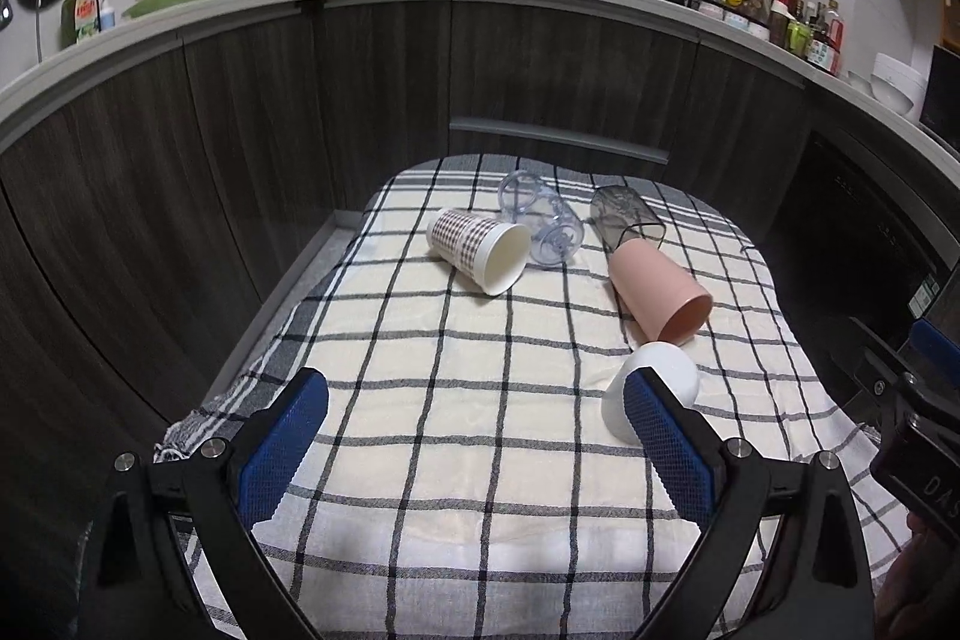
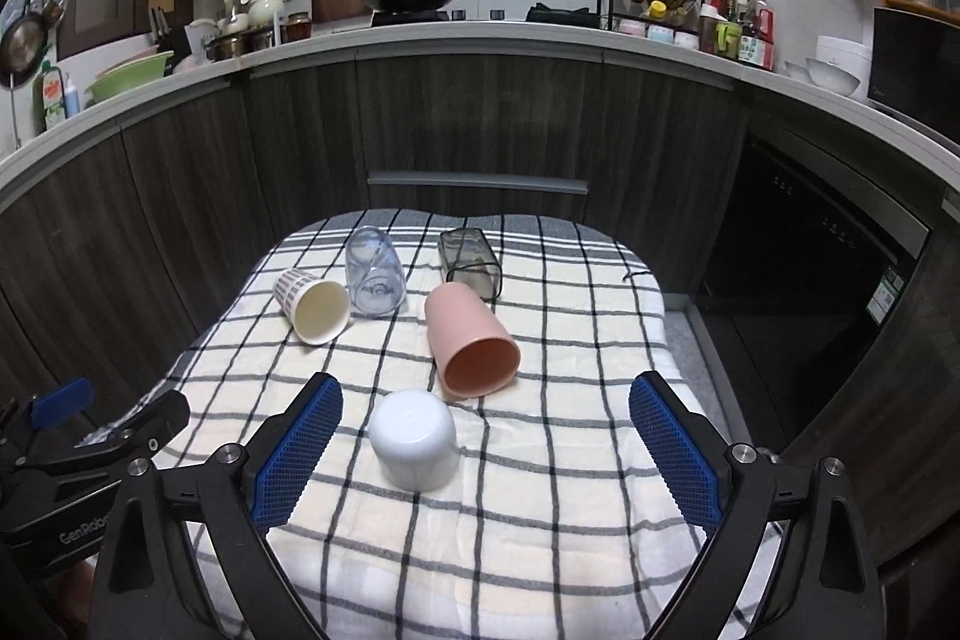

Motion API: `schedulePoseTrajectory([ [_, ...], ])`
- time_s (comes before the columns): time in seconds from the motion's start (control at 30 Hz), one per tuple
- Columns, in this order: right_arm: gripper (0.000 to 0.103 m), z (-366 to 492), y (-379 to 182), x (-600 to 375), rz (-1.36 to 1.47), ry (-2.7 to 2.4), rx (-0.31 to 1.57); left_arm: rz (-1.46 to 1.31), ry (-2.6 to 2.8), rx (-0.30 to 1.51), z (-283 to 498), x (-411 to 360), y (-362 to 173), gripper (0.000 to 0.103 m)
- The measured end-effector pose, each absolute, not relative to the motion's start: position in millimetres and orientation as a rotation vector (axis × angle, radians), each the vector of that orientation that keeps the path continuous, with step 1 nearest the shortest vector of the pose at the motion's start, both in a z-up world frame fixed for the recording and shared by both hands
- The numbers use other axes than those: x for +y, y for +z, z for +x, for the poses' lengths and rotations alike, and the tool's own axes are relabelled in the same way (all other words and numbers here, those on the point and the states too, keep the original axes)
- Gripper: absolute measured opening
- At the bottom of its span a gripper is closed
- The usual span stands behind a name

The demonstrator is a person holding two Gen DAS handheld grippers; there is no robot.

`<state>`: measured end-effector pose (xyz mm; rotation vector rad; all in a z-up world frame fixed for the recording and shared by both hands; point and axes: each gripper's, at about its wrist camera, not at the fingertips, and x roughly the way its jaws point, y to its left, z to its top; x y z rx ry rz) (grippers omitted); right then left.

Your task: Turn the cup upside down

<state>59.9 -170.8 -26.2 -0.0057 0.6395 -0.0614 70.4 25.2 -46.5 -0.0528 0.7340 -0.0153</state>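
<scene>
White cup stands inverted; four cups lie sideways, including pink cup. Both tongs gape wide, empty.

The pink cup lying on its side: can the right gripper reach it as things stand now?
Probably yes. The right gripper has its jaws open, and the pink cup lies ahead on the checked cloth. Only the white cup, upside down and nearer, stands partly in the path.

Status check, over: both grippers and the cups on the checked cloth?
Left gripper, right gripper: open, empty. White plastic cup already mouth down. Pink plastic cup lies on its side, nearest. Nothing blocking.
</scene>
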Motion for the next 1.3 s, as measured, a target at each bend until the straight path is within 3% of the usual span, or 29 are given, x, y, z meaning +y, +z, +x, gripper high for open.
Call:
schedulePoseTrajectory([
  [1.3, 0.097, 28, -11, -187, 0.031, -0.085, 0.568, -0.026, -0.06, 0.639, 45, 4, -27, 0.103],
])
